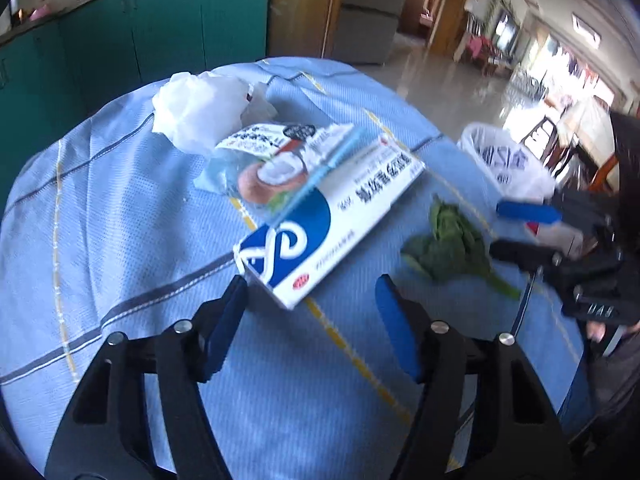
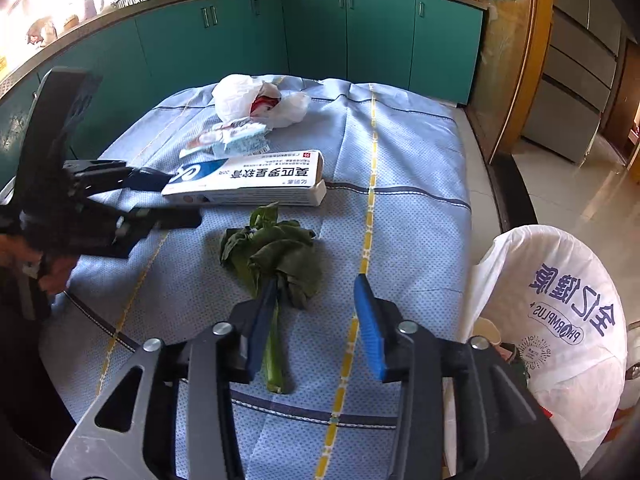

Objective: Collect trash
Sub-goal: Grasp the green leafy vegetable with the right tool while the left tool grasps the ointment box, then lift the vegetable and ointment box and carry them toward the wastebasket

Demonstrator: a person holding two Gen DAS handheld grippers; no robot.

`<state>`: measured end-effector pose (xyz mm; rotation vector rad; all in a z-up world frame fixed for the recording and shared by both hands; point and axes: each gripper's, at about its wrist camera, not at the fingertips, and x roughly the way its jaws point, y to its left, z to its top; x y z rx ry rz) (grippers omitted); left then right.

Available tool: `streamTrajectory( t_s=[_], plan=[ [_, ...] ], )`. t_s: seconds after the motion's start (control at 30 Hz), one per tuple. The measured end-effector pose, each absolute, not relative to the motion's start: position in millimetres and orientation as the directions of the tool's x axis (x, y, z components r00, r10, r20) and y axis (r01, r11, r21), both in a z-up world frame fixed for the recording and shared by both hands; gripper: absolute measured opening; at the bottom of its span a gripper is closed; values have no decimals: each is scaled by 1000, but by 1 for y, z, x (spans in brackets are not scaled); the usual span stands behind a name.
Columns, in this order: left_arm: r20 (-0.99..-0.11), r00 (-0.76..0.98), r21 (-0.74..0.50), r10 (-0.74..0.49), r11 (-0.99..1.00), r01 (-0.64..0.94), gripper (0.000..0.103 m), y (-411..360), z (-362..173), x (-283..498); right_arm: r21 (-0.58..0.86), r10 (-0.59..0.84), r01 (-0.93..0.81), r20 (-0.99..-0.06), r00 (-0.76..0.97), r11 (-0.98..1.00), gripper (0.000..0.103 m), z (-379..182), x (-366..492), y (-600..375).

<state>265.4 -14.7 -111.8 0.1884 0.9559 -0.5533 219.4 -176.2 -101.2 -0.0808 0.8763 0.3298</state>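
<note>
A white and blue medicine box [image 1: 320, 216] lies on the blue tablecloth [image 1: 120, 208]; it also shows in the right wrist view [image 2: 248, 184]. A coconut snack wrapper [image 1: 272, 168] and a crumpled white plastic bag [image 1: 200, 108] lie behind it. A wilted green leaf [image 2: 276, 256] lies mid-table, also in the left wrist view [image 1: 448, 244]. My left gripper [image 1: 312, 284] is open, its fingers astride the box's near corner. My right gripper [image 2: 316, 284] is open just above the leaf's stem.
A white trash bag [image 2: 560, 320] with blue print hangs open at the table's right edge, also in the left wrist view [image 1: 504, 160]. Teal kitchen cabinets [image 2: 280, 40] stand behind the table. A tiled floor [image 2: 580, 184] lies to the right.
</note>
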Motion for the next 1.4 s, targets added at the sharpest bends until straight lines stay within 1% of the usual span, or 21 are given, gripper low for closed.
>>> streamTrajectory(
  t_s=[0.03,0.07,0.13,0.23,0.3,0.37,0.53,0.63,0.7,0.73,0.77,0.9,0.93,1.0,1.03,1.1,1.13,1.17,1.3,1.33,1.4],
  plan=[
    [-809,471,-64,-352,849,525,68,-14,-109,263,70,258,-320,-761,595,945,51,-100,219,-176],
    [-799,489,-55,-350,853,520,74,-13,-107,262,77,266,-325,-759,594,943,52,-101,221,-174],
    [-777,515,-72,-361,864,498,82,-8,-104,265,104,304,-352,-755,581,930,52,-103,222,-168],
    [-778,512,-98,-363,876,473,84,-2,-103,275,117,327,-378,-764,557,918,52,-109,224,-157],
    [-772,518,-111,-368,881,460,85,-2,-106,279,91,303,-383,-785,541,919,34,-116,226,-149],
    [-758,519,-138,-395,875,464,85,-5,-105,281,86,303,-389,-784,542,917,22,-114,224,-149],
    [-730,484,-220,-482,837,502,87,-15,-108,283,82,276,-346,-780,561,935,21,-112,225,-160],
    [-736,473,-233,-484,838,494,87,-17,-110,286,92,266,-314,-775,573,945,21,-112,228,-169],
    [-752,467,-216,-465,844,491,84,-19,-113,285,98,262,-299,-773,578,949,21,-111,229,-174],
    [-754,468,-200,-461,840,505,72,-21,-113,282,99,258,-291,-773,579,951,21,-111,230,-175],
    [-757,464,-183,-460,830,526,64,-24,-111,278,99,254,-286,-775,579,953,21,-111,231,-176],
    [-776,422,-131,-469,774,620,54,-36,-109,253,91,236,-270,-782,576,959,21,-114,233,-178],
    [-780,411,-124,-473,759,639,53,-39,-108,248,85,227,-262,-785,576,961,21,-114,233,-179],
    [-789,408,-85,-459,739,668,53,-45,-106,236,84,222,-258,-788,574,963,21,-115,234,-179],
    [-790,413,-71,-454,736,673,55,-47,-105,233,84,221,-256,-789,573,963,21,-115,234,-180],
    [-781,424,-68,-459,736,673,69,-48,-102,232,78,213,-252,-791,574,965,21,-114,235,-180],
    [-772,439,-65,-460,744,665,80,-48,-100,232,75,211,-250,-791,575,965,21,-114,235,-180],
    [-766,453,-61,-456,753,655,83,-48,-98,234,73,207,-247,-791,576,966,21,-114,235,-180],
    [-776,453,-54,-439,762,646,83,-60,-107,243,76,204,-238,-791,578,968,21,-114,235,-183],
    [-781,451,-46,-433,759,649,81,-65,-109,244,76,202,-235,-791,578,969,21,-114,235,-183],
    [-786,465,-1,-407,753,658,79,-75,-113,241,77,203,-234,-790,578,969,21,-114,236,-184]
  ],
)
